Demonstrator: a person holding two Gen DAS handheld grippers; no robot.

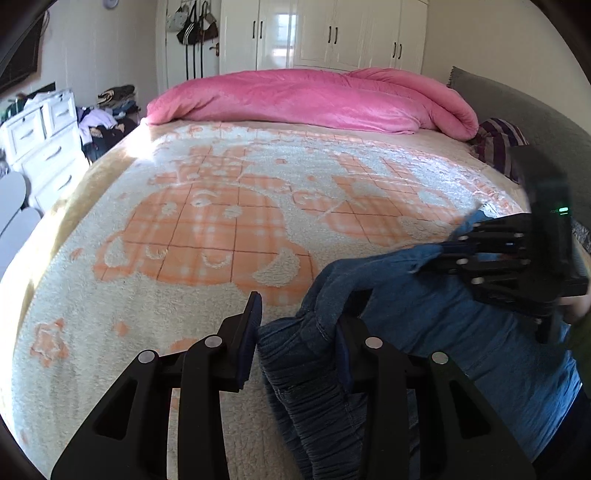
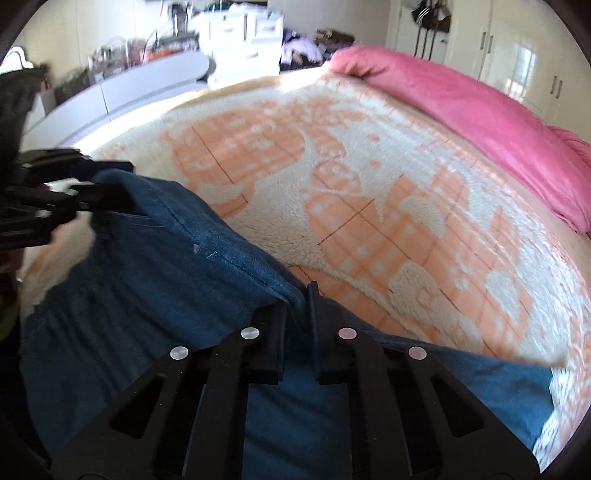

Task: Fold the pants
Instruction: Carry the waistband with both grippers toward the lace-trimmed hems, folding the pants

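Blue denim pants point(image 1: 461, 332) lie at the near edge of the bed, partly lifted. In the left wrist view my left gripper point(image 1: 299, 321) stands open, the elastic waistband point(image 1: 306, 373) bunched between its fingers and draped over the right finger. My right gripper point(image 2: 298, 295) is shut on an edge of the pants point(image 2: 166, 266), holding the cloth up. It shows in the left wrist view point(image 1: 454, 247) at the right, pinching the denim. The left gripper shows in the right wrist view point(image 2: 107, 184) at the left, at the other corner of the pants.
The bed carries a cream and orange patterned blanket point(image 1: 221, 221). A pink duvet point(image 1: 314, 99) lies rolled along the far side, with a striped pillow point(image 1: 498, 144) and grey headboard point(image 1: 535, 110) at right. White drawers point(image 1: 40, 144) and clothes piles stand left; wardrobes point(image 1: 325, 33) behind.
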